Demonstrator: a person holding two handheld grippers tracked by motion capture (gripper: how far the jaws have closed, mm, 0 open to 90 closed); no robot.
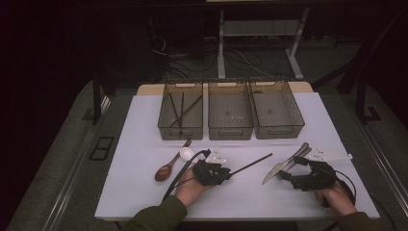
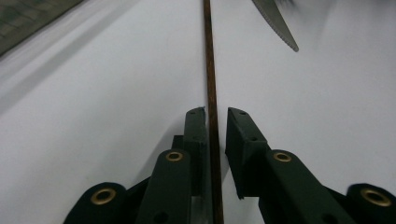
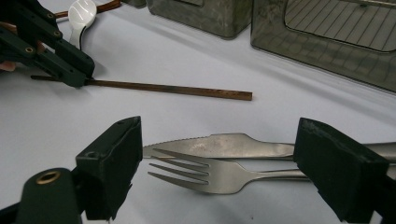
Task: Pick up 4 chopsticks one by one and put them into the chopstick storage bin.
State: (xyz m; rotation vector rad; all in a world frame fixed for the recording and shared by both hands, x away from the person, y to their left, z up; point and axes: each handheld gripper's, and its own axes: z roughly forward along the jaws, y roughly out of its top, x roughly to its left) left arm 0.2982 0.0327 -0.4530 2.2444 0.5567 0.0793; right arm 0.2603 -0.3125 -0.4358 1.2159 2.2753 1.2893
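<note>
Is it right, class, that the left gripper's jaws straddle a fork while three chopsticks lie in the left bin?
Not quite. The left gripper straddles a chopstick, not a fork, as the left gripper view shows. Three chopsticks do lie in the left bin.

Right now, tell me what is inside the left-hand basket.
The left basket holds three dark chopsticks lying crossed on its mesh floor. Its near wall hides the front strip of the floor, so anything lying flat there cannot be made out.
</note>
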